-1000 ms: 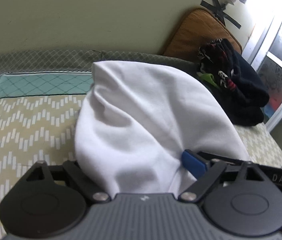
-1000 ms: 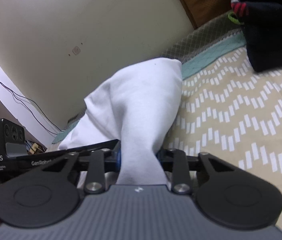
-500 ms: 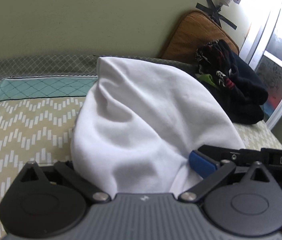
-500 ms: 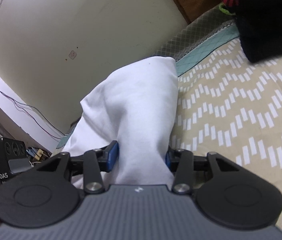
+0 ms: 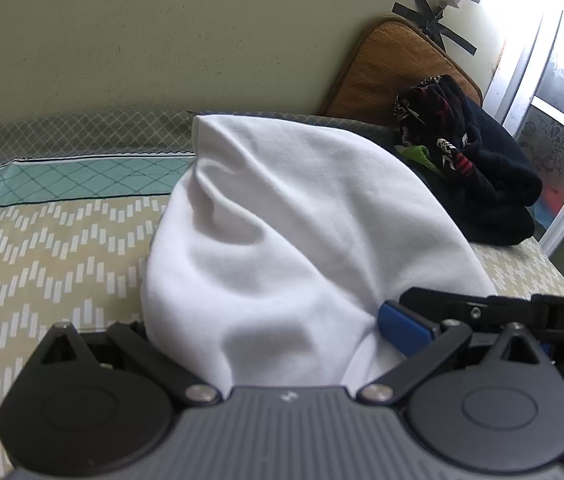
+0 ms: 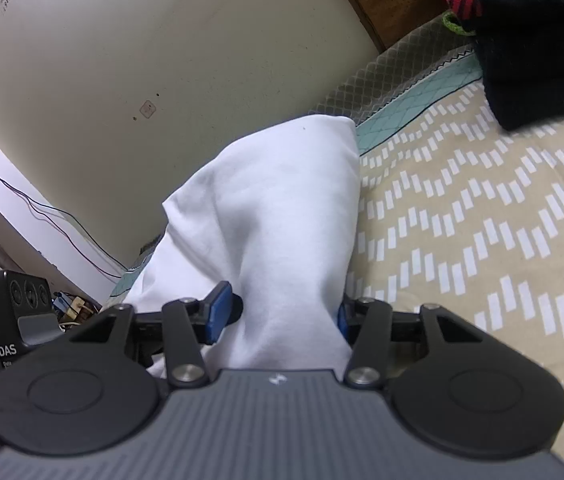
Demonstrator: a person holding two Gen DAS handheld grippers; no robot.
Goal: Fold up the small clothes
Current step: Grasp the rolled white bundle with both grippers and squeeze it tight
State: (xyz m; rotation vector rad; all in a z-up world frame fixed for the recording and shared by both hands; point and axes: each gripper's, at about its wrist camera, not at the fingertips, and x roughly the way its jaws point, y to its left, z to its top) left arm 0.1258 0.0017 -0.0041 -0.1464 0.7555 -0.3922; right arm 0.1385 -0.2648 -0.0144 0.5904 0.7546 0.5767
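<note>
A white garment (image 5: 282, 216) lies bunched on the patterned bed sheet (image 5: 41, 248), and its near end drapes over both grippers. My left gripper (image 5: 269, 328) is wide open. The cloth rests loose between its jaws, and its right blue pad (image 5: 402, 328) stands clear of the fabric. The left pad is hidden under the cloth. In the right wrist view the same white garment (image 6: 277, 216) runs between the jaws of my right gripper (image 6: 279, 314). Those jaws are opening, and the blue pads (image 6: 217, 312) no longer squeeze the fold.
A heap of dark clothes (image 5: 470, 172) lies at the bed's far right, seen again as dark clothes (image 6: 534, 48) at the top right. A brown cushion (image 5: 394, 64) leans on the wall. The other gripper's body (image 6: 13, 312) sits close on the left.
Both grippers have opened their jaws. The right one, pinched on the white fold a second ago, now has its pads apart. The cloth has slackened and neither hand has shifted.
</note>
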